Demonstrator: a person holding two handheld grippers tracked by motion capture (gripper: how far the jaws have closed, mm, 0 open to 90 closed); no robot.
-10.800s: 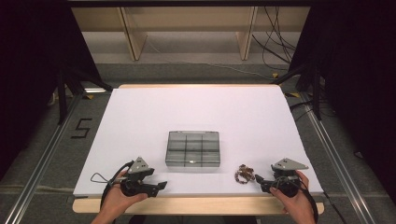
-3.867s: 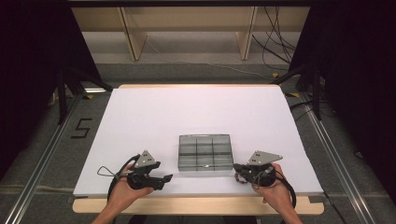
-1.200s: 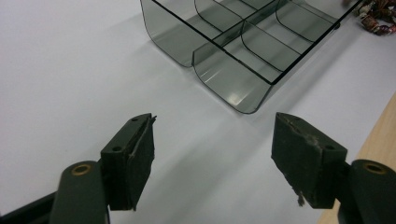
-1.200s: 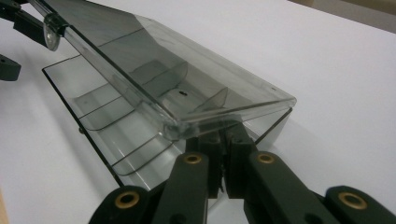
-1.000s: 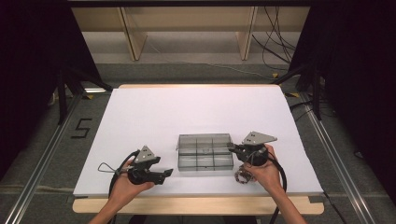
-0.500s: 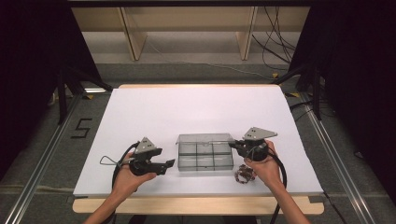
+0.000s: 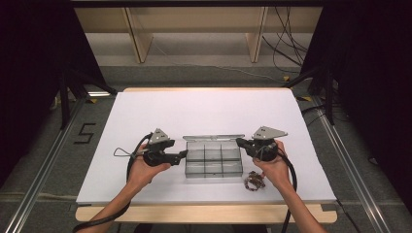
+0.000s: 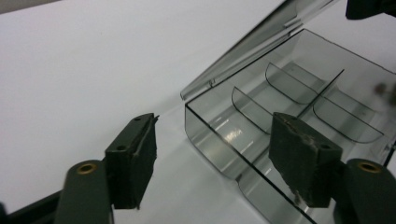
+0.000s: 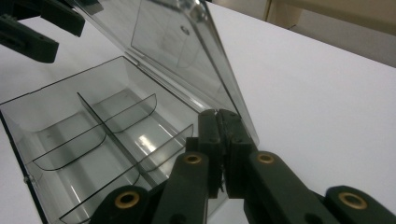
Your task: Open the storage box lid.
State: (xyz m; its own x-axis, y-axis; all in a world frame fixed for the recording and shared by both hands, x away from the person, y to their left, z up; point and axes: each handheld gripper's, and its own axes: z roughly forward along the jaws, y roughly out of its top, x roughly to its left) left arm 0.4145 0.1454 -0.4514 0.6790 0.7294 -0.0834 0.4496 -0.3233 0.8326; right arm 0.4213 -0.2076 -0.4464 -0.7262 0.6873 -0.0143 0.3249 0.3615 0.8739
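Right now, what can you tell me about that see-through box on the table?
The box is clear, smoky plastic, split by thin dividers into six compartments, all empty. Its hinged lid stands raised at the far side. It rests flat on the white table. The right claw, shut, pinches the lid's edge; the left claw is open at the box's near corner.

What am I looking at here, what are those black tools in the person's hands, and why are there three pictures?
A person sits at a white table holding a hand-held two-jaw gripper in each hand. The high view looks down from above. The other two pictures come from cameras riding on each gripper, looking along its black jaws.

On the table lies a clear smoky plastic box with dividers, its compartments empty. The right gripper is shut on the edge of the box's clear hinged lid, holding it tilted open. The left gripper is open, its jaws wide beside the box's near corner, holding nothing. A small brownish tangled bundle lies by the right hand; what it is cannot be told.
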